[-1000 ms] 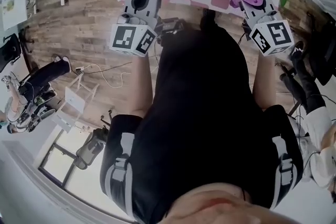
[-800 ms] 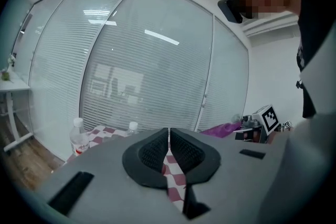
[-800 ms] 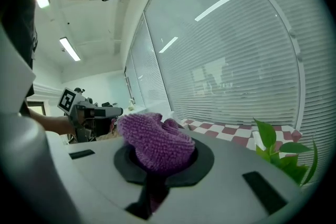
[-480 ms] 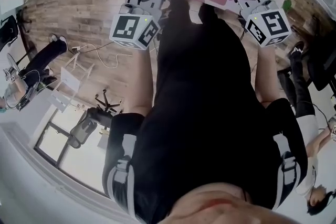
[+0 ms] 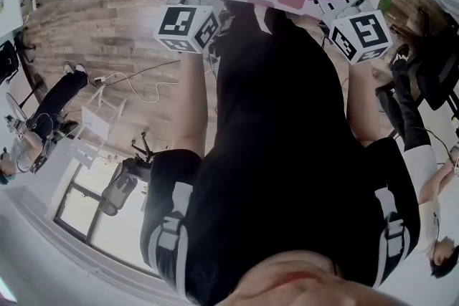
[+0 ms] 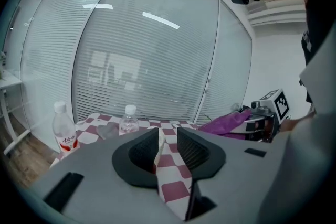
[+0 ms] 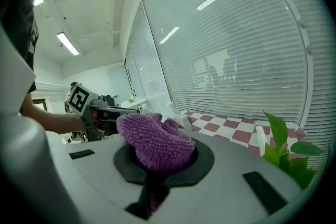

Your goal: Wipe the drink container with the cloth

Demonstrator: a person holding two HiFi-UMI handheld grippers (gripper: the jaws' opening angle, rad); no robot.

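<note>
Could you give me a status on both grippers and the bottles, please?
Left gripper jaws just been opening, nothing between. Right gripper shut on purple cloth. Red-label bottle and small bottle upright on checked table, untouched. Nothing blocking them.

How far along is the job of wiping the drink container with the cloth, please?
Done: the purple cloth is clamped in the right gripper. In hand: the left gripper, empty, jaws just opening, faces the red-labelled bottle and the smaller bottle. Left: gripping a bottle and all the wiping; the cloth touches neither yet.
</note>
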